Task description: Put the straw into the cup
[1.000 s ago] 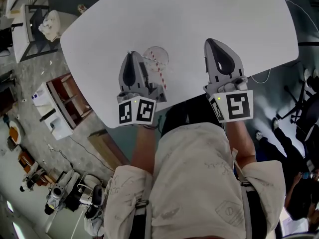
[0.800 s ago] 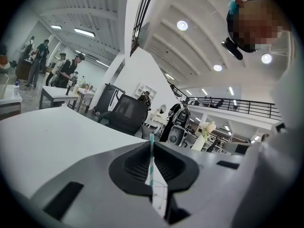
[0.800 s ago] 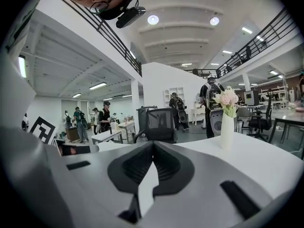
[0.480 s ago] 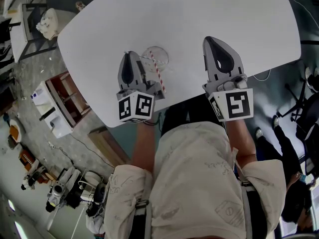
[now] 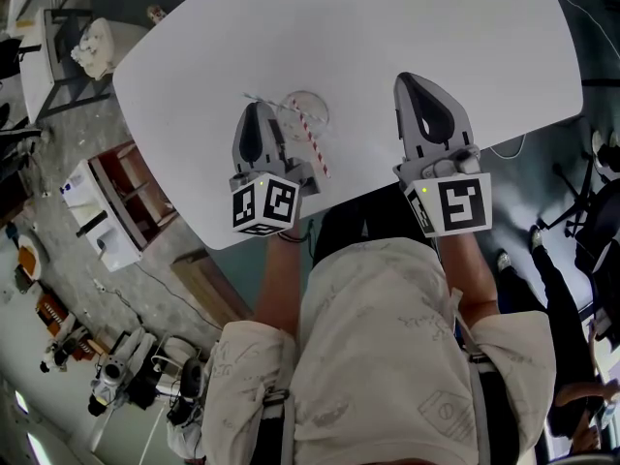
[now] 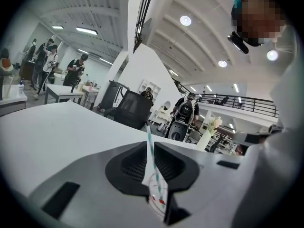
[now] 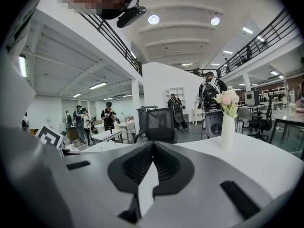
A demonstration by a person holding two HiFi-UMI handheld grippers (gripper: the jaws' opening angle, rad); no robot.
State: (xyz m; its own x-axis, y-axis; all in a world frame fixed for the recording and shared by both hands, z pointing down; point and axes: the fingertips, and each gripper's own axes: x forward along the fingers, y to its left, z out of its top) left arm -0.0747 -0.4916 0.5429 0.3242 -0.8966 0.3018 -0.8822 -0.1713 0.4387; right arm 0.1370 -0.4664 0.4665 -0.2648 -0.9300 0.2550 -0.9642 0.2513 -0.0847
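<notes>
Straw (image 6: 149, 137) clamped between our left gripper (image 6: 148, 146) jaws, cup (image 5: 303, 112) just right of it on table (image 5: 436, 27); our right gripper (image 7: 151, 146) farther right, jaws together, empty.

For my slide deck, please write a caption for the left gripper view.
Left tongs shut on a striped straw, with a clear cup visible below it.

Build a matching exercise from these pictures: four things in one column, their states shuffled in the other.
Things:
1. left claw
2. right claw
3. cup
4. vase

States:
a. shut, nothing in it
b. clear, standing on the white table
c. holds pink flowers
d. shut on the striped straw

Pairs: 1-d, 2-a, 3-b, 4-c
</notes>
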